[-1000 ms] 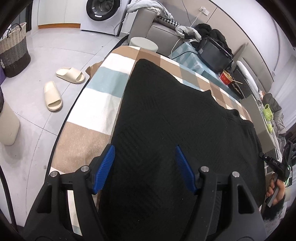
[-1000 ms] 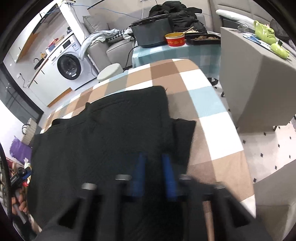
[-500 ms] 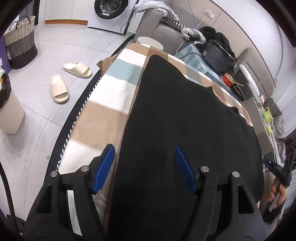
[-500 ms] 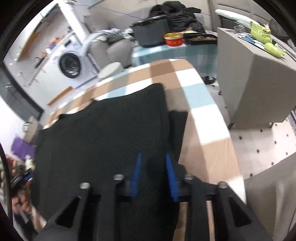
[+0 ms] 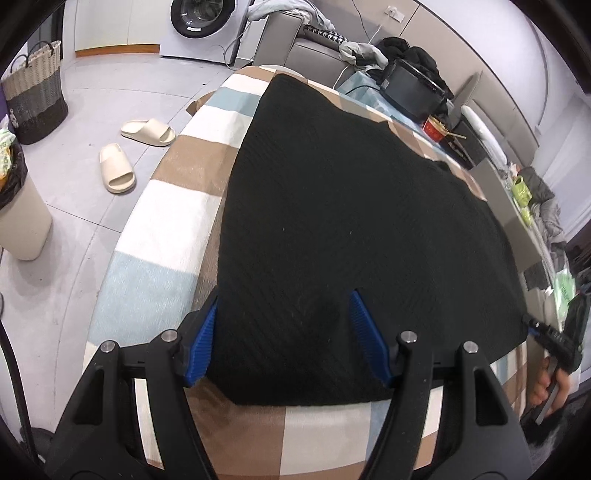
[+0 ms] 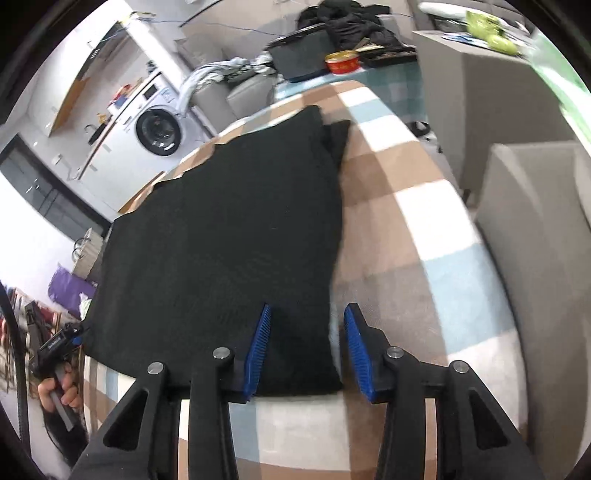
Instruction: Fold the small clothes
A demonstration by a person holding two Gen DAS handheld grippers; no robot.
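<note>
Black garment [image 5: 351,221] flat on checked cloth [image 5: 166,229], left gripper [image 5: 284,332] and just-opened right gripper [image 6: 306,347] angled down, jaws apart, empty.

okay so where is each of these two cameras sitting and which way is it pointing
Left wrist: on the left gripper, angled down over the near left corner of the black garment; open jaws, plus the other hand at right.
Right wrist: on the right gripper, angled down over the garment's near right corner; jaws just opened, the other hand at left.
Shared: garment, checked cloth, washing machine.
</note>
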